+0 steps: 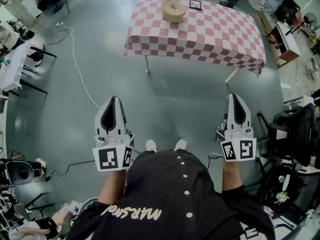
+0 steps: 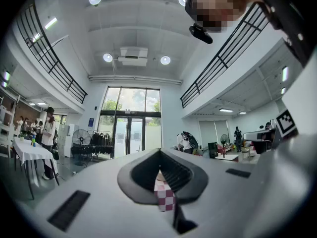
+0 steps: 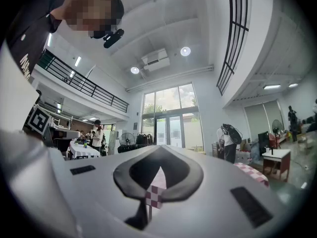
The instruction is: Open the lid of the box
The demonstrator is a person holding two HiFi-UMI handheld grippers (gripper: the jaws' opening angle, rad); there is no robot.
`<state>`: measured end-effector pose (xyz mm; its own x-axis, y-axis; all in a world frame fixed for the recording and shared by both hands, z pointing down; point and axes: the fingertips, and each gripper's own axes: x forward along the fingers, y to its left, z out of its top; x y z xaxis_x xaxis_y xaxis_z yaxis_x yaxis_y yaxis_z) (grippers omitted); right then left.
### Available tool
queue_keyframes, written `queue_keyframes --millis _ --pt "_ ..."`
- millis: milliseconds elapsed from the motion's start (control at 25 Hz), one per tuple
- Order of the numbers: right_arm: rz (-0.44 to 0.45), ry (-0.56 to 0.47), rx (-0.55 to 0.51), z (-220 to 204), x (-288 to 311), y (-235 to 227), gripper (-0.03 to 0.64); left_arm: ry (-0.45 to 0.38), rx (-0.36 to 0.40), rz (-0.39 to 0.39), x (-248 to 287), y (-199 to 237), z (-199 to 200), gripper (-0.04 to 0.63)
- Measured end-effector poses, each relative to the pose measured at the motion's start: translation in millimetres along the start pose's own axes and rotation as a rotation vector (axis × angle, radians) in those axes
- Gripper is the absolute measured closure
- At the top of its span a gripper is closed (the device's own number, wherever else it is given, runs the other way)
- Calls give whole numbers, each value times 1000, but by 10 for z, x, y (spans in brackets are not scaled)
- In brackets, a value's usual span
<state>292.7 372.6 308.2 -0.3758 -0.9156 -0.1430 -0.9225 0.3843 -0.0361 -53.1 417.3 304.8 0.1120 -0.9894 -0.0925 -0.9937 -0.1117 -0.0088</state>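
Tan round box (image 1: 173, 10) sits on the pink-check tabletop (image 1: 220, 34), well ahead of both sets of fingers, lid apparently on. Left gripper (image 1: 113, 103) and right gripper (image 1: 235, 100): fingers pressed together, empty. I'd walk up first, spread them, steady the base, then lift the lid straight. Writing: shirt print (image 1: 132, 213), inverted, roughly "marsma".

We are holding the left gripper (image 1: 113, 104) and the right gripper (image 1: 235, 100) out low in front of the body, well apart and roughly level. Both are pointing forward, away from us. The jaws of each are sitting pressed together, tips meeting. The marker cubes (image 1: 112, 159) are facing up at the near ends. The left forearm (image 1: 112, 186) and right forearm (image 1: 231, 176), both bare, are reaching straight forward.
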Motion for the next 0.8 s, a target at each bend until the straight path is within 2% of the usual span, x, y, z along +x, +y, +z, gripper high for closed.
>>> queue_keyframes --millis 440,640,800 --pt "30 20 8 -55 55 93 615 1 -26 -11 -2 33 -10 589" --pt "19 23 -25 -69 72 131 610 -2 -30 -5 -12 94 -23 589" --pt "30 28 -15 -71 111 192 455 -6 -34 -6 -12 145 -31 589"
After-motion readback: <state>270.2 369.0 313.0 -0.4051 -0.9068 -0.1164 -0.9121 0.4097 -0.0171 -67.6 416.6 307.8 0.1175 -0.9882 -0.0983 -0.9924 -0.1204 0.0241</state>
